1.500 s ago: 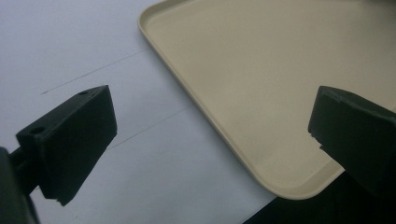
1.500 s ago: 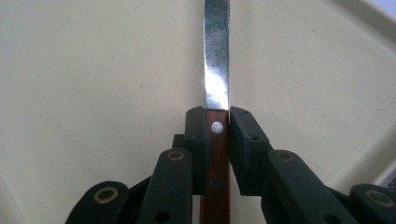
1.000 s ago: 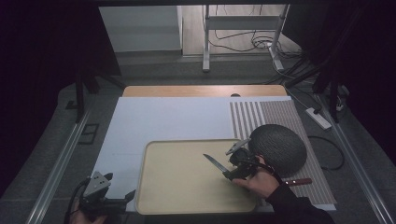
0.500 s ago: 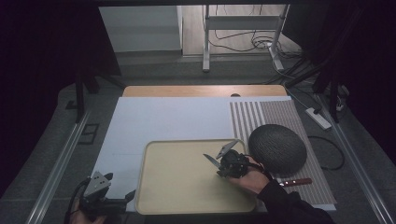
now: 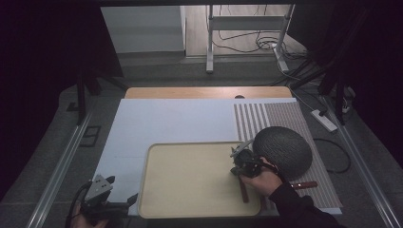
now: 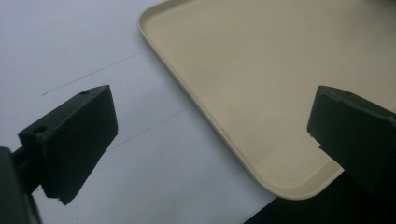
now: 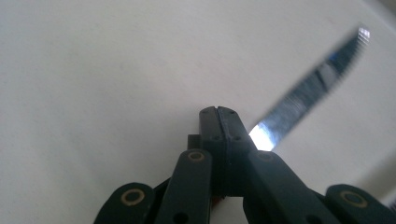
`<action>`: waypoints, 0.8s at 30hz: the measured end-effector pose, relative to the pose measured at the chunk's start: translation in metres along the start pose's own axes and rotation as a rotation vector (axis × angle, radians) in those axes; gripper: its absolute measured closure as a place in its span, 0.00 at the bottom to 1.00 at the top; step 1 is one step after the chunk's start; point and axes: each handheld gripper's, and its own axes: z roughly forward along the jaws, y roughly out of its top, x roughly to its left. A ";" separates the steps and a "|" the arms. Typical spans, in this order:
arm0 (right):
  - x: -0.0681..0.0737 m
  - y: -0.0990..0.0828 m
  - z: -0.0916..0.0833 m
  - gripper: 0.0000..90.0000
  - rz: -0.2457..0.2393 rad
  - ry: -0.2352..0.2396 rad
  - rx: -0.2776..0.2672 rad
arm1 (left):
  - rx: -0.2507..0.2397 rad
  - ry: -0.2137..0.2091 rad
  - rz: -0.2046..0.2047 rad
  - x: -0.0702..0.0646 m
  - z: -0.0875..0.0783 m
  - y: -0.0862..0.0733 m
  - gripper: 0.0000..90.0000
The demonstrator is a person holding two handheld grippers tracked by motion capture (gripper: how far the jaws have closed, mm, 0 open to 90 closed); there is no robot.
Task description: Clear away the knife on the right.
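Grasping step: right tool (image 7: 218,112), jaws just closing together, seems to pinch the knife (image 7: 303,93) on the tray's (image 5: 190,180) right side. Left tool (image 6: 208,135) gapes at the tray's near-left corner. Next move: a level lift.

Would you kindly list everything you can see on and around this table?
Wooden table: one, light brown, far edge showing.
White sheet: one, covering the table.
Striped woven mat: one, grey and white, right side.
Beige plastic tray: one, near centre of the sheet.
Dark grey woven dome: one, on the mat.
Brown-handled steel knife: one, on the tray's right part.
Red-brown handle: one, on the mat, partly hidden.
Left gripper: black, open, at the tray's near left corner.
Right gripper: black, jaws just closed, at the knife; grip unclear.
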 end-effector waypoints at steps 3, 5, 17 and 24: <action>-0.006 -0.005 -0.004 1.00 0.026 -0.009 0.003 | 0.001 0.001 0.001 0.000 0.000 0.000 0.02; -0.010 -0.009 -0.006 1.00 0.042 -0.013 0.004 | 0.001 0.002 0.003 0.000 0.000 0.000 0.02; -0.022 -0.017 -0.013 1.00 0.091 -0.029 0.016 | -0.002 0.004 0.002 0.000 -0.001 0.000 0.02; -0.022 -0.016 -0.013 0.95 0.083 -0.036 0.005 | -0.005 0.004 0.001 0.000 -0.001 0.000 0.02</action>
